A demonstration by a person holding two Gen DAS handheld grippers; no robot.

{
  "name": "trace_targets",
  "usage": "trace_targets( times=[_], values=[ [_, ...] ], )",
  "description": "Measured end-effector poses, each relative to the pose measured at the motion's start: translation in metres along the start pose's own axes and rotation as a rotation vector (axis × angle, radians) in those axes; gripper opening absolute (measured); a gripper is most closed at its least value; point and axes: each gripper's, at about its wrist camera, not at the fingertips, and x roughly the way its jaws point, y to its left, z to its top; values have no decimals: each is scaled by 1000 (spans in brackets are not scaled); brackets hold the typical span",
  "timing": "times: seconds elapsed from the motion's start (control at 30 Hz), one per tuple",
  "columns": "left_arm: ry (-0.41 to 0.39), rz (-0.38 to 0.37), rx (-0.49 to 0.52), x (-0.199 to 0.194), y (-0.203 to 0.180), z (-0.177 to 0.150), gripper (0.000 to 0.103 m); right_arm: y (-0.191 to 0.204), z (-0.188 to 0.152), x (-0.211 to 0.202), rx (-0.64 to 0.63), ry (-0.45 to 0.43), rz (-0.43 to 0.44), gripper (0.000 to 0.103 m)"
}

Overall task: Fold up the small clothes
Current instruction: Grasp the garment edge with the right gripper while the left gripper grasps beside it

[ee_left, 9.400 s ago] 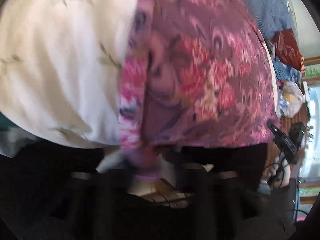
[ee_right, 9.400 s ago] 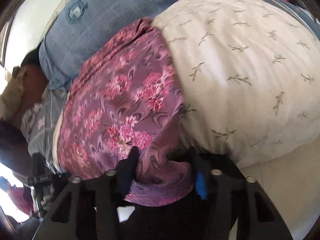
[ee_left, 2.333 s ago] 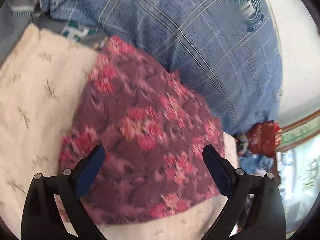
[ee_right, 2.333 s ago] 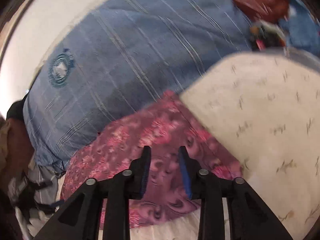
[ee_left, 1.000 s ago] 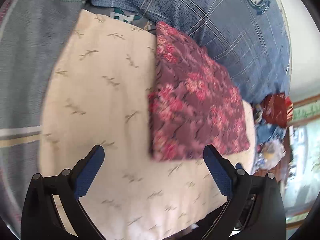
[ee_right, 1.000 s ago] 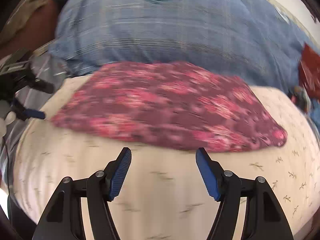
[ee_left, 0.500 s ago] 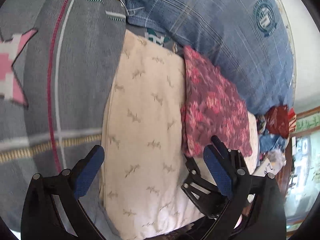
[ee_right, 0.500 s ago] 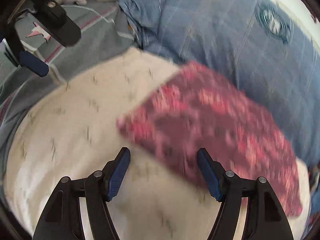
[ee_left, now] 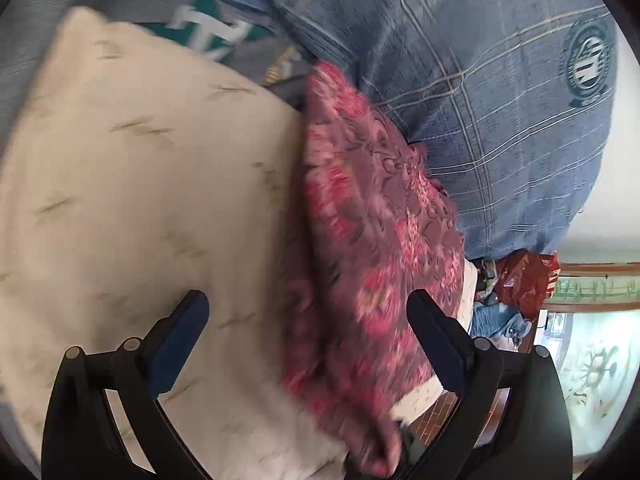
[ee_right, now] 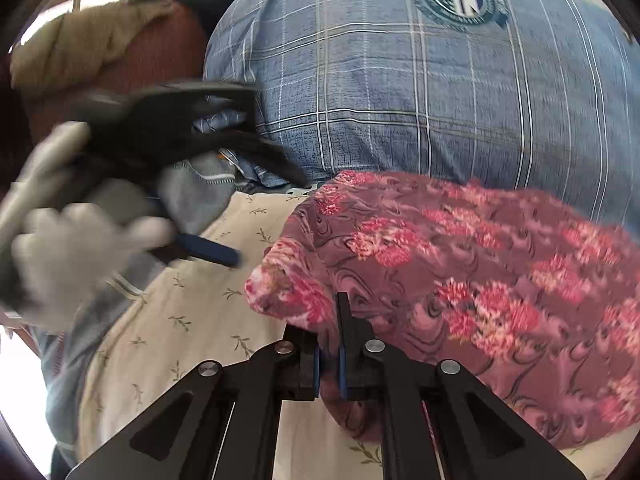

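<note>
A folded purple garment with pink flowers (ee_left: 380, 220) lies on a cream leaf-print cloth (ee_left: 140, 200), against a blue checked pillow (ee_left: 500, 100). In the left wrist view my left gripper (ee_left: 306, 300) stands open, its fingers spread to either side of the garment's long left edge and touching nothing. In the right wrist view my right gripper (ee_right: 326, 332) has its jaws closing tight, with a fold of the floral garment (ee_right: 460, 280) at its near left corner pinched between the pads. The left gripper (ee_right: 268, 220) shows there too, blurred, held by a gloved hand (ee_right: 72, 248).
The blue checked pillow (ee_right: 400, 80) blocks the far side. A grey striped garment (ee_right: 200, 192) and a brown cushion (ee_right: 120, 40) lie at the left. A red bag (ee_left: 524, 280) and other clutter sit past the bed's right edge, above a wooden floor.
My right gripper went from wide open to shut on the garment's corner. My left gripper swung in closer over the garment's left edge and stayed open.
</note>
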Motion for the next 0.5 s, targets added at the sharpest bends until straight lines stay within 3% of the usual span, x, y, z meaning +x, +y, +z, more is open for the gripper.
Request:
trace_targets(
  times=[0.1,0.17,0.27,0.4,0.5],
  values=[
    [-12,20,49,10,-20,5,95,-12,1,4,68,-1,60,5],
    [15,0,99,16,-34,7,42,-19,1,8,109,2,90,5],
    [-1,93,185,16,-52,3,12,-33,3,6,186,-18,138,5],
    [-38,52,183,3,-68,-3,12,-55,3,-5,319,-75,205,5],
    [-61,29,236,-2,-101,-15,12,-78,4,-22,433,-126,248,5]
  ],
)
